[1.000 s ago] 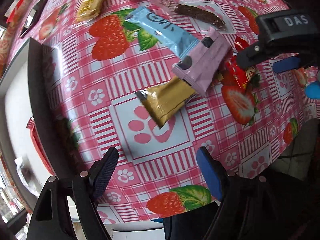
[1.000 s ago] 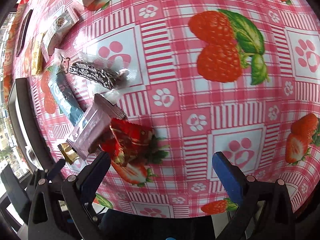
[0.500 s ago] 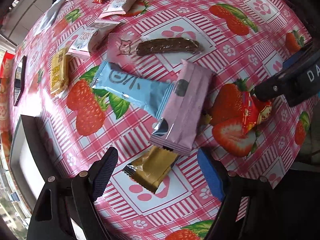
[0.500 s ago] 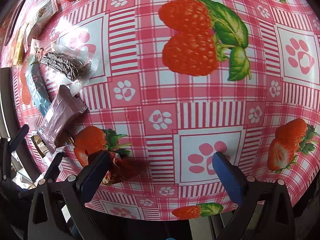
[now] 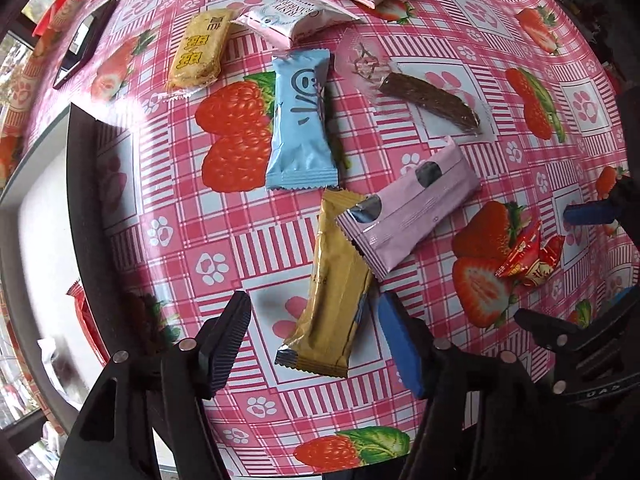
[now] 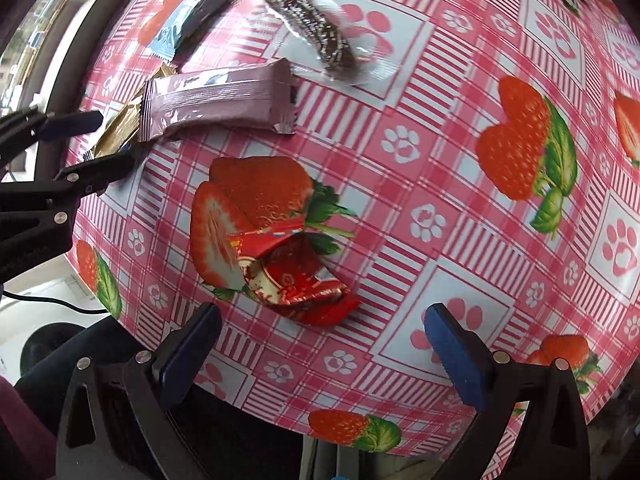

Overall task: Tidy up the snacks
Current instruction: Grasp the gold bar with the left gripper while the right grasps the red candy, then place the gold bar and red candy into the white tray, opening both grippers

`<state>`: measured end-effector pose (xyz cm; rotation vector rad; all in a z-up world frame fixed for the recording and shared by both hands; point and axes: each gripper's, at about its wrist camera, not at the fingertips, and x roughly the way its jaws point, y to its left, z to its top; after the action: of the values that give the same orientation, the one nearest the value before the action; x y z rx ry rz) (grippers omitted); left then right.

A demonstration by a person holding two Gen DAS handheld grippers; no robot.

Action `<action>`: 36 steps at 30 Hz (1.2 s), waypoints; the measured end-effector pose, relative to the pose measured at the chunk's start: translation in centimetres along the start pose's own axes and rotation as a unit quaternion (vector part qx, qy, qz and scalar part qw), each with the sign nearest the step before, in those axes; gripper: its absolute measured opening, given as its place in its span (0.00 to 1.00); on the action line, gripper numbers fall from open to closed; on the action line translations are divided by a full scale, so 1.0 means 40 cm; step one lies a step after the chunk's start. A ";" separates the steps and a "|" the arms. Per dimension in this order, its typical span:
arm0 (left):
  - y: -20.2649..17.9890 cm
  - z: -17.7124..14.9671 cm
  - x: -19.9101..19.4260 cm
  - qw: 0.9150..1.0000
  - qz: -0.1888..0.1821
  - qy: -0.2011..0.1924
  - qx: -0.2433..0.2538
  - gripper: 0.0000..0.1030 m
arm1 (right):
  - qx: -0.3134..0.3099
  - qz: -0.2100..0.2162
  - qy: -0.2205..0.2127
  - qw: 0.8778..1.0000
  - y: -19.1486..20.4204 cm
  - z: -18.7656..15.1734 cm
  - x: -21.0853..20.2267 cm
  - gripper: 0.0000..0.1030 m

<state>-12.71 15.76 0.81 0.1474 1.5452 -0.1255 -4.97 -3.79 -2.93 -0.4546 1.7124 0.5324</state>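
Snacks lie on the strawberry tablecloth (image 5: 224, 216). My left gripper (image 5: 316, 344) is open, its jaws either side of the near end of a gold bar (image 5: 336, 296). A pink bar (image 5: 408, 216) overlaps the gold bar's far end. A blue bar (image 5: 300, 124), a dark bar in clear wrap (image 5: 432, 100) and a yellow cracker pack (image 5: 198, 52) lie beyond. My right gripper (image 6: 320, 344) is open, just short of a crumpled red wrapper (image 6: 296, 276), which also shows in the left wrist view (image 5: 528, 256). The pink bar (image 6: 216, 100) lies beyond it.
White-pink packets (image 5: 296, 16) lie at the far side. A black phone (image 5: 84, 40) lies at the far left. A black frame (image 5: 100, 216) runs along the table's left edge. The left gripper (image 6: 80, 148) shows at the left of the right wrist view.
My left gripper has moved closer over the gold bar, which now lies between its jaws. My right gripper has swung round so the red wrapper sits centred just ahead of it.
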 end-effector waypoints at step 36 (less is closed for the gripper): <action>0.195 -0.085 -0.163 0.992 -0.030 -0.055 -0.110 0.23 | 0.152 0.085 -0.036 0.984 -0.089 0.101 -0.160 0.58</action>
<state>-14.84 23.94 7.40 -0.0789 1.4429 -0.0105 1.56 -4.30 2.30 -0.0708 1.7349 0.3937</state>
